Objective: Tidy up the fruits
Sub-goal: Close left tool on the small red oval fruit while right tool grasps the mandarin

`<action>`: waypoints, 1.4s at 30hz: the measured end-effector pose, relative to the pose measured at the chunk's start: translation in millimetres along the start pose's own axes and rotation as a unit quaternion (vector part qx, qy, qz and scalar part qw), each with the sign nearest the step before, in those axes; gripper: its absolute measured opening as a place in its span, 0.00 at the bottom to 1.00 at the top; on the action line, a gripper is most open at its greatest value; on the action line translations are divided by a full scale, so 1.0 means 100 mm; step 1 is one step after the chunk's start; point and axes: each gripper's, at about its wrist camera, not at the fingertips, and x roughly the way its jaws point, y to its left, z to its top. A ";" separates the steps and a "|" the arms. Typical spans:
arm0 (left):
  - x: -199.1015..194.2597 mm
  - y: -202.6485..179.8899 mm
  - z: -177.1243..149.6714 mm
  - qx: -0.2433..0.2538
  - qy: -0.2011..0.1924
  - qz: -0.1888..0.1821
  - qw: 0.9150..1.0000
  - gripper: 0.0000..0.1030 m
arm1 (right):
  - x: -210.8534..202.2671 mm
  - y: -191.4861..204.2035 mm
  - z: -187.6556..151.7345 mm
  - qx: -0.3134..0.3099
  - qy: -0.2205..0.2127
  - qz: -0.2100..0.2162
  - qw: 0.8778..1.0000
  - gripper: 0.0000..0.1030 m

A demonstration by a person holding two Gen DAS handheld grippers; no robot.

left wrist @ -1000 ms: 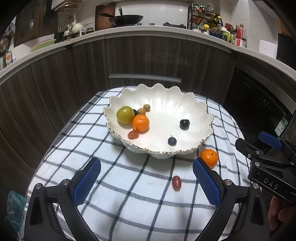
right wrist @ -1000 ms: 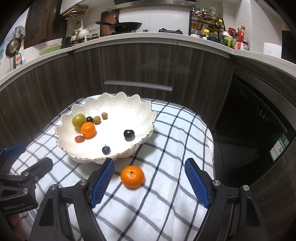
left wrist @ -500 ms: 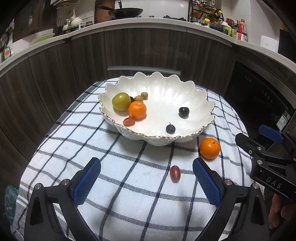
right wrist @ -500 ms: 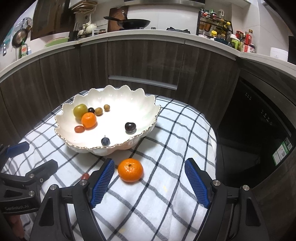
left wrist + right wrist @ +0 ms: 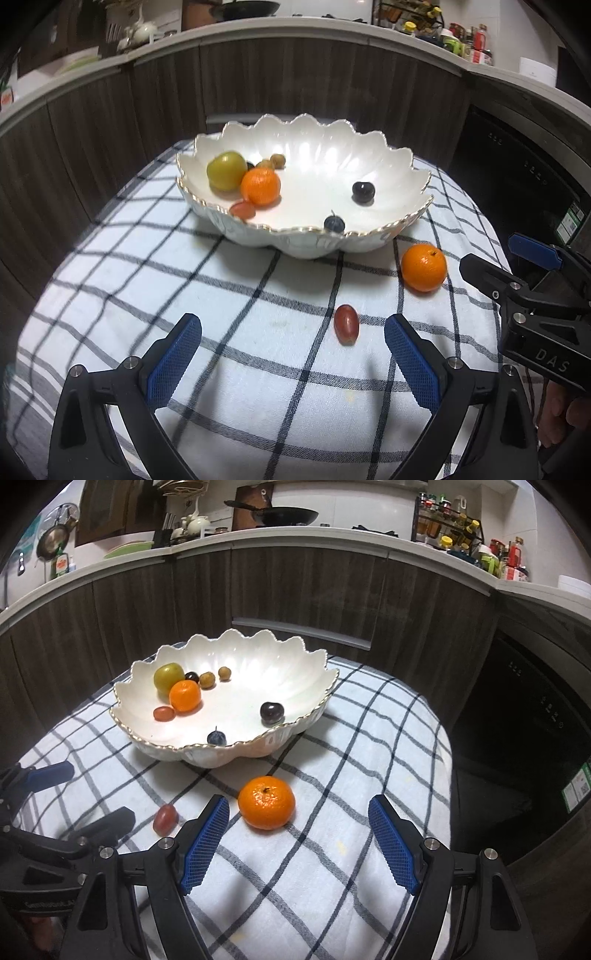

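The letters "DAS" stand in white on the right gripper (image 5: 532, 291) body.

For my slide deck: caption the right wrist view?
Open right gripper approaching a mandarin on the checked cloth, near the scalloped fruit bowl.

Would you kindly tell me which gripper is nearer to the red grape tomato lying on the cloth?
Left. The left gripper has the red grape tomato just ahead, between its open fingers; the right gripper faces the mandarin, tomato off to its left.

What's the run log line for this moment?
left gripper: open, near grape tomato | right gripper: open, near mandarin | bowl: seven fruits
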 end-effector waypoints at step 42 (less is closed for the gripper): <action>0.40 -0.29 -0.09 0.019 0.015 -0.025 0.999 0.35 | 0.61 0.08 -0.02 -0.014 0.045 0.062 0.997 0.63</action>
